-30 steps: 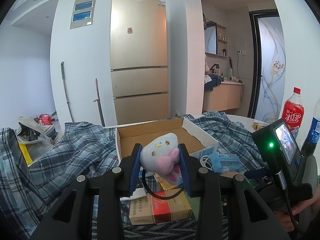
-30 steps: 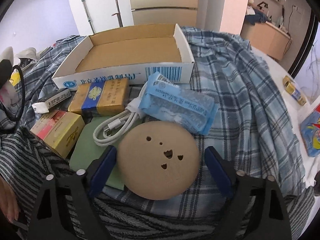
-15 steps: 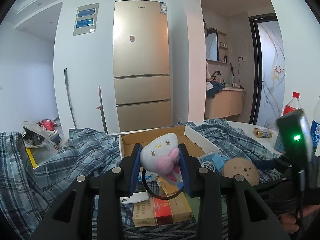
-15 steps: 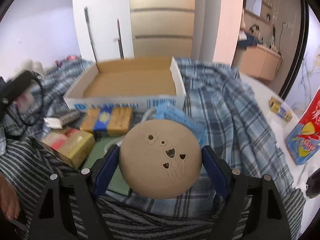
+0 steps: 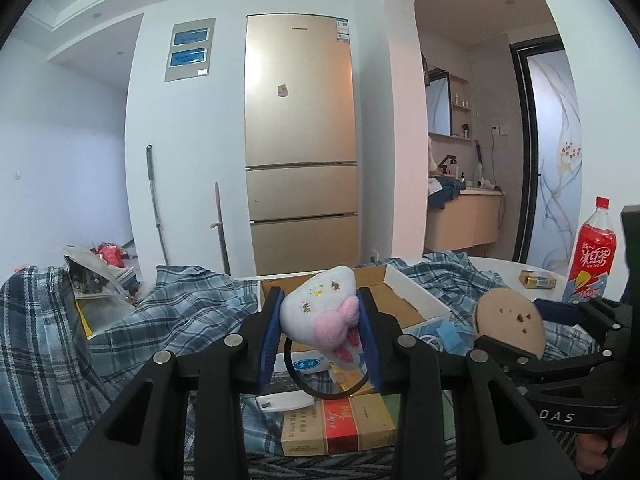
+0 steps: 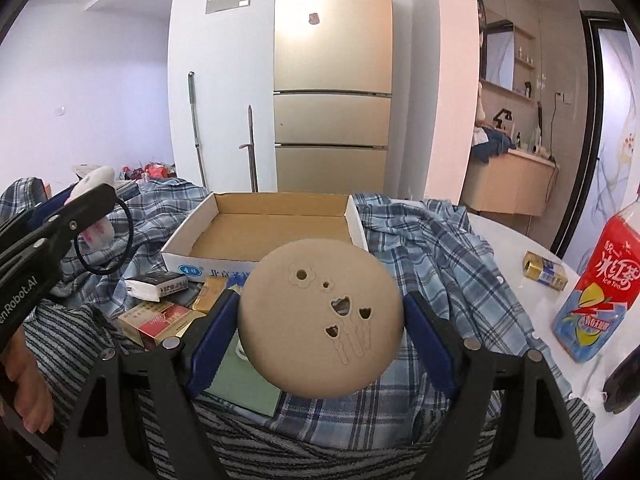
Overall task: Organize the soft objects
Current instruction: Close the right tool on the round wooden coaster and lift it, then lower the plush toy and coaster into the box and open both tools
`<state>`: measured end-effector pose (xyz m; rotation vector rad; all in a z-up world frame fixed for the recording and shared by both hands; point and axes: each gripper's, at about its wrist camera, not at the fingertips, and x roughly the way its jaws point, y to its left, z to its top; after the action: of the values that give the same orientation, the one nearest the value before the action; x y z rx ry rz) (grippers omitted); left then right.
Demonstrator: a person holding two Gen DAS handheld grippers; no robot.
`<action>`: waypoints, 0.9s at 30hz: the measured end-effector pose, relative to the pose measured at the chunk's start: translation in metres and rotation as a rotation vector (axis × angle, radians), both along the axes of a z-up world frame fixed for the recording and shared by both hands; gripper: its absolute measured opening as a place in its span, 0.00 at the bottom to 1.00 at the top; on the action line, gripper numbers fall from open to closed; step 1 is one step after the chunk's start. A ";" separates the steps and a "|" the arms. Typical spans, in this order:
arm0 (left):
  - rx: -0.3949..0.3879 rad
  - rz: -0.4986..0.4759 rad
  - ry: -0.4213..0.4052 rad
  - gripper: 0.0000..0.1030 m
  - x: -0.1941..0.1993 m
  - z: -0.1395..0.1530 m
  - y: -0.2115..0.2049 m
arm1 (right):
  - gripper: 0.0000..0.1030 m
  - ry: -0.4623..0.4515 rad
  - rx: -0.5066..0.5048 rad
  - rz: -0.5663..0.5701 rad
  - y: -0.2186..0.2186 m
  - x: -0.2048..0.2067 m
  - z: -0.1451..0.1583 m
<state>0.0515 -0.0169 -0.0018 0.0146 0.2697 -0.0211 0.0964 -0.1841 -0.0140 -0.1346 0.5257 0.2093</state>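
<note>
A white and pink plush toy (image 5: 304, 312) sits squeezed between the blue pads of my left gripper (image 5: 320, 300), which is shut on it. A black elastic loop (image 5: 298, 376) hangs under the toy. My right gripper (image 6: 320, 300) is shut on a round tan soft pad (image 6: 288, 328) with small cut-out holes and holds it above the table. An open cardboard box (image 6: 272, 232) lies just beyond both grippers, with nothing inside. In the left wrist view the tan pad (image 5: 508, 320) shows at the right. In the right wrist view the left gripper (image 6: 88, 200) is at the left.
Cigarette cartons (image 6: 156, 318) and a green pad (image 6: 244, 380) lie before the box on a plaid shirt (image 6: 440, 248) and striped cloth (image 6: 280, 448). A red iced-tea bottle (image 6: 600, 280) and a small yellow box (image 6: 546, 270) stand on the white table at the right.
My right gripper closed on the tan pad, lifted it off the cloth and tilted upward. It now shows in the left wrist view. The left gripper kept the plush toy and tipped up slightly.
</note>
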 end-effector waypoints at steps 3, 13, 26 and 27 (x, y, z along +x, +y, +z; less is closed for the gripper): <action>-0.009 0.020 0.000 0.37 -0.001 0.005 0.003 | 0.79 -0.024 -0.044 -0.021 0.002 -0.007 0.009; -0.036 0.042 -0.051 0.37 -0.005 0.045 0.004 | 0.79 -0.088 -0.005 0.015 -0.004 -0.016 0.065; -0.037 0.095 -0.109 0.37 0.013 0.151 -0.004 | 0.79 -0.243 0.047 0.021 -0.005 0.011 0.170; -0.035 0.097 -0.109 0.37 0.016 0.156 -0.005 | 0.79 -0.256 0.046 0.018 -0.005 0.017 0.177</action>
<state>0.0679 -0.0220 0.1545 -0.0323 0.1605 0.0711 0.1130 -0.1888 0.1629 -0.1196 0.2653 0.2175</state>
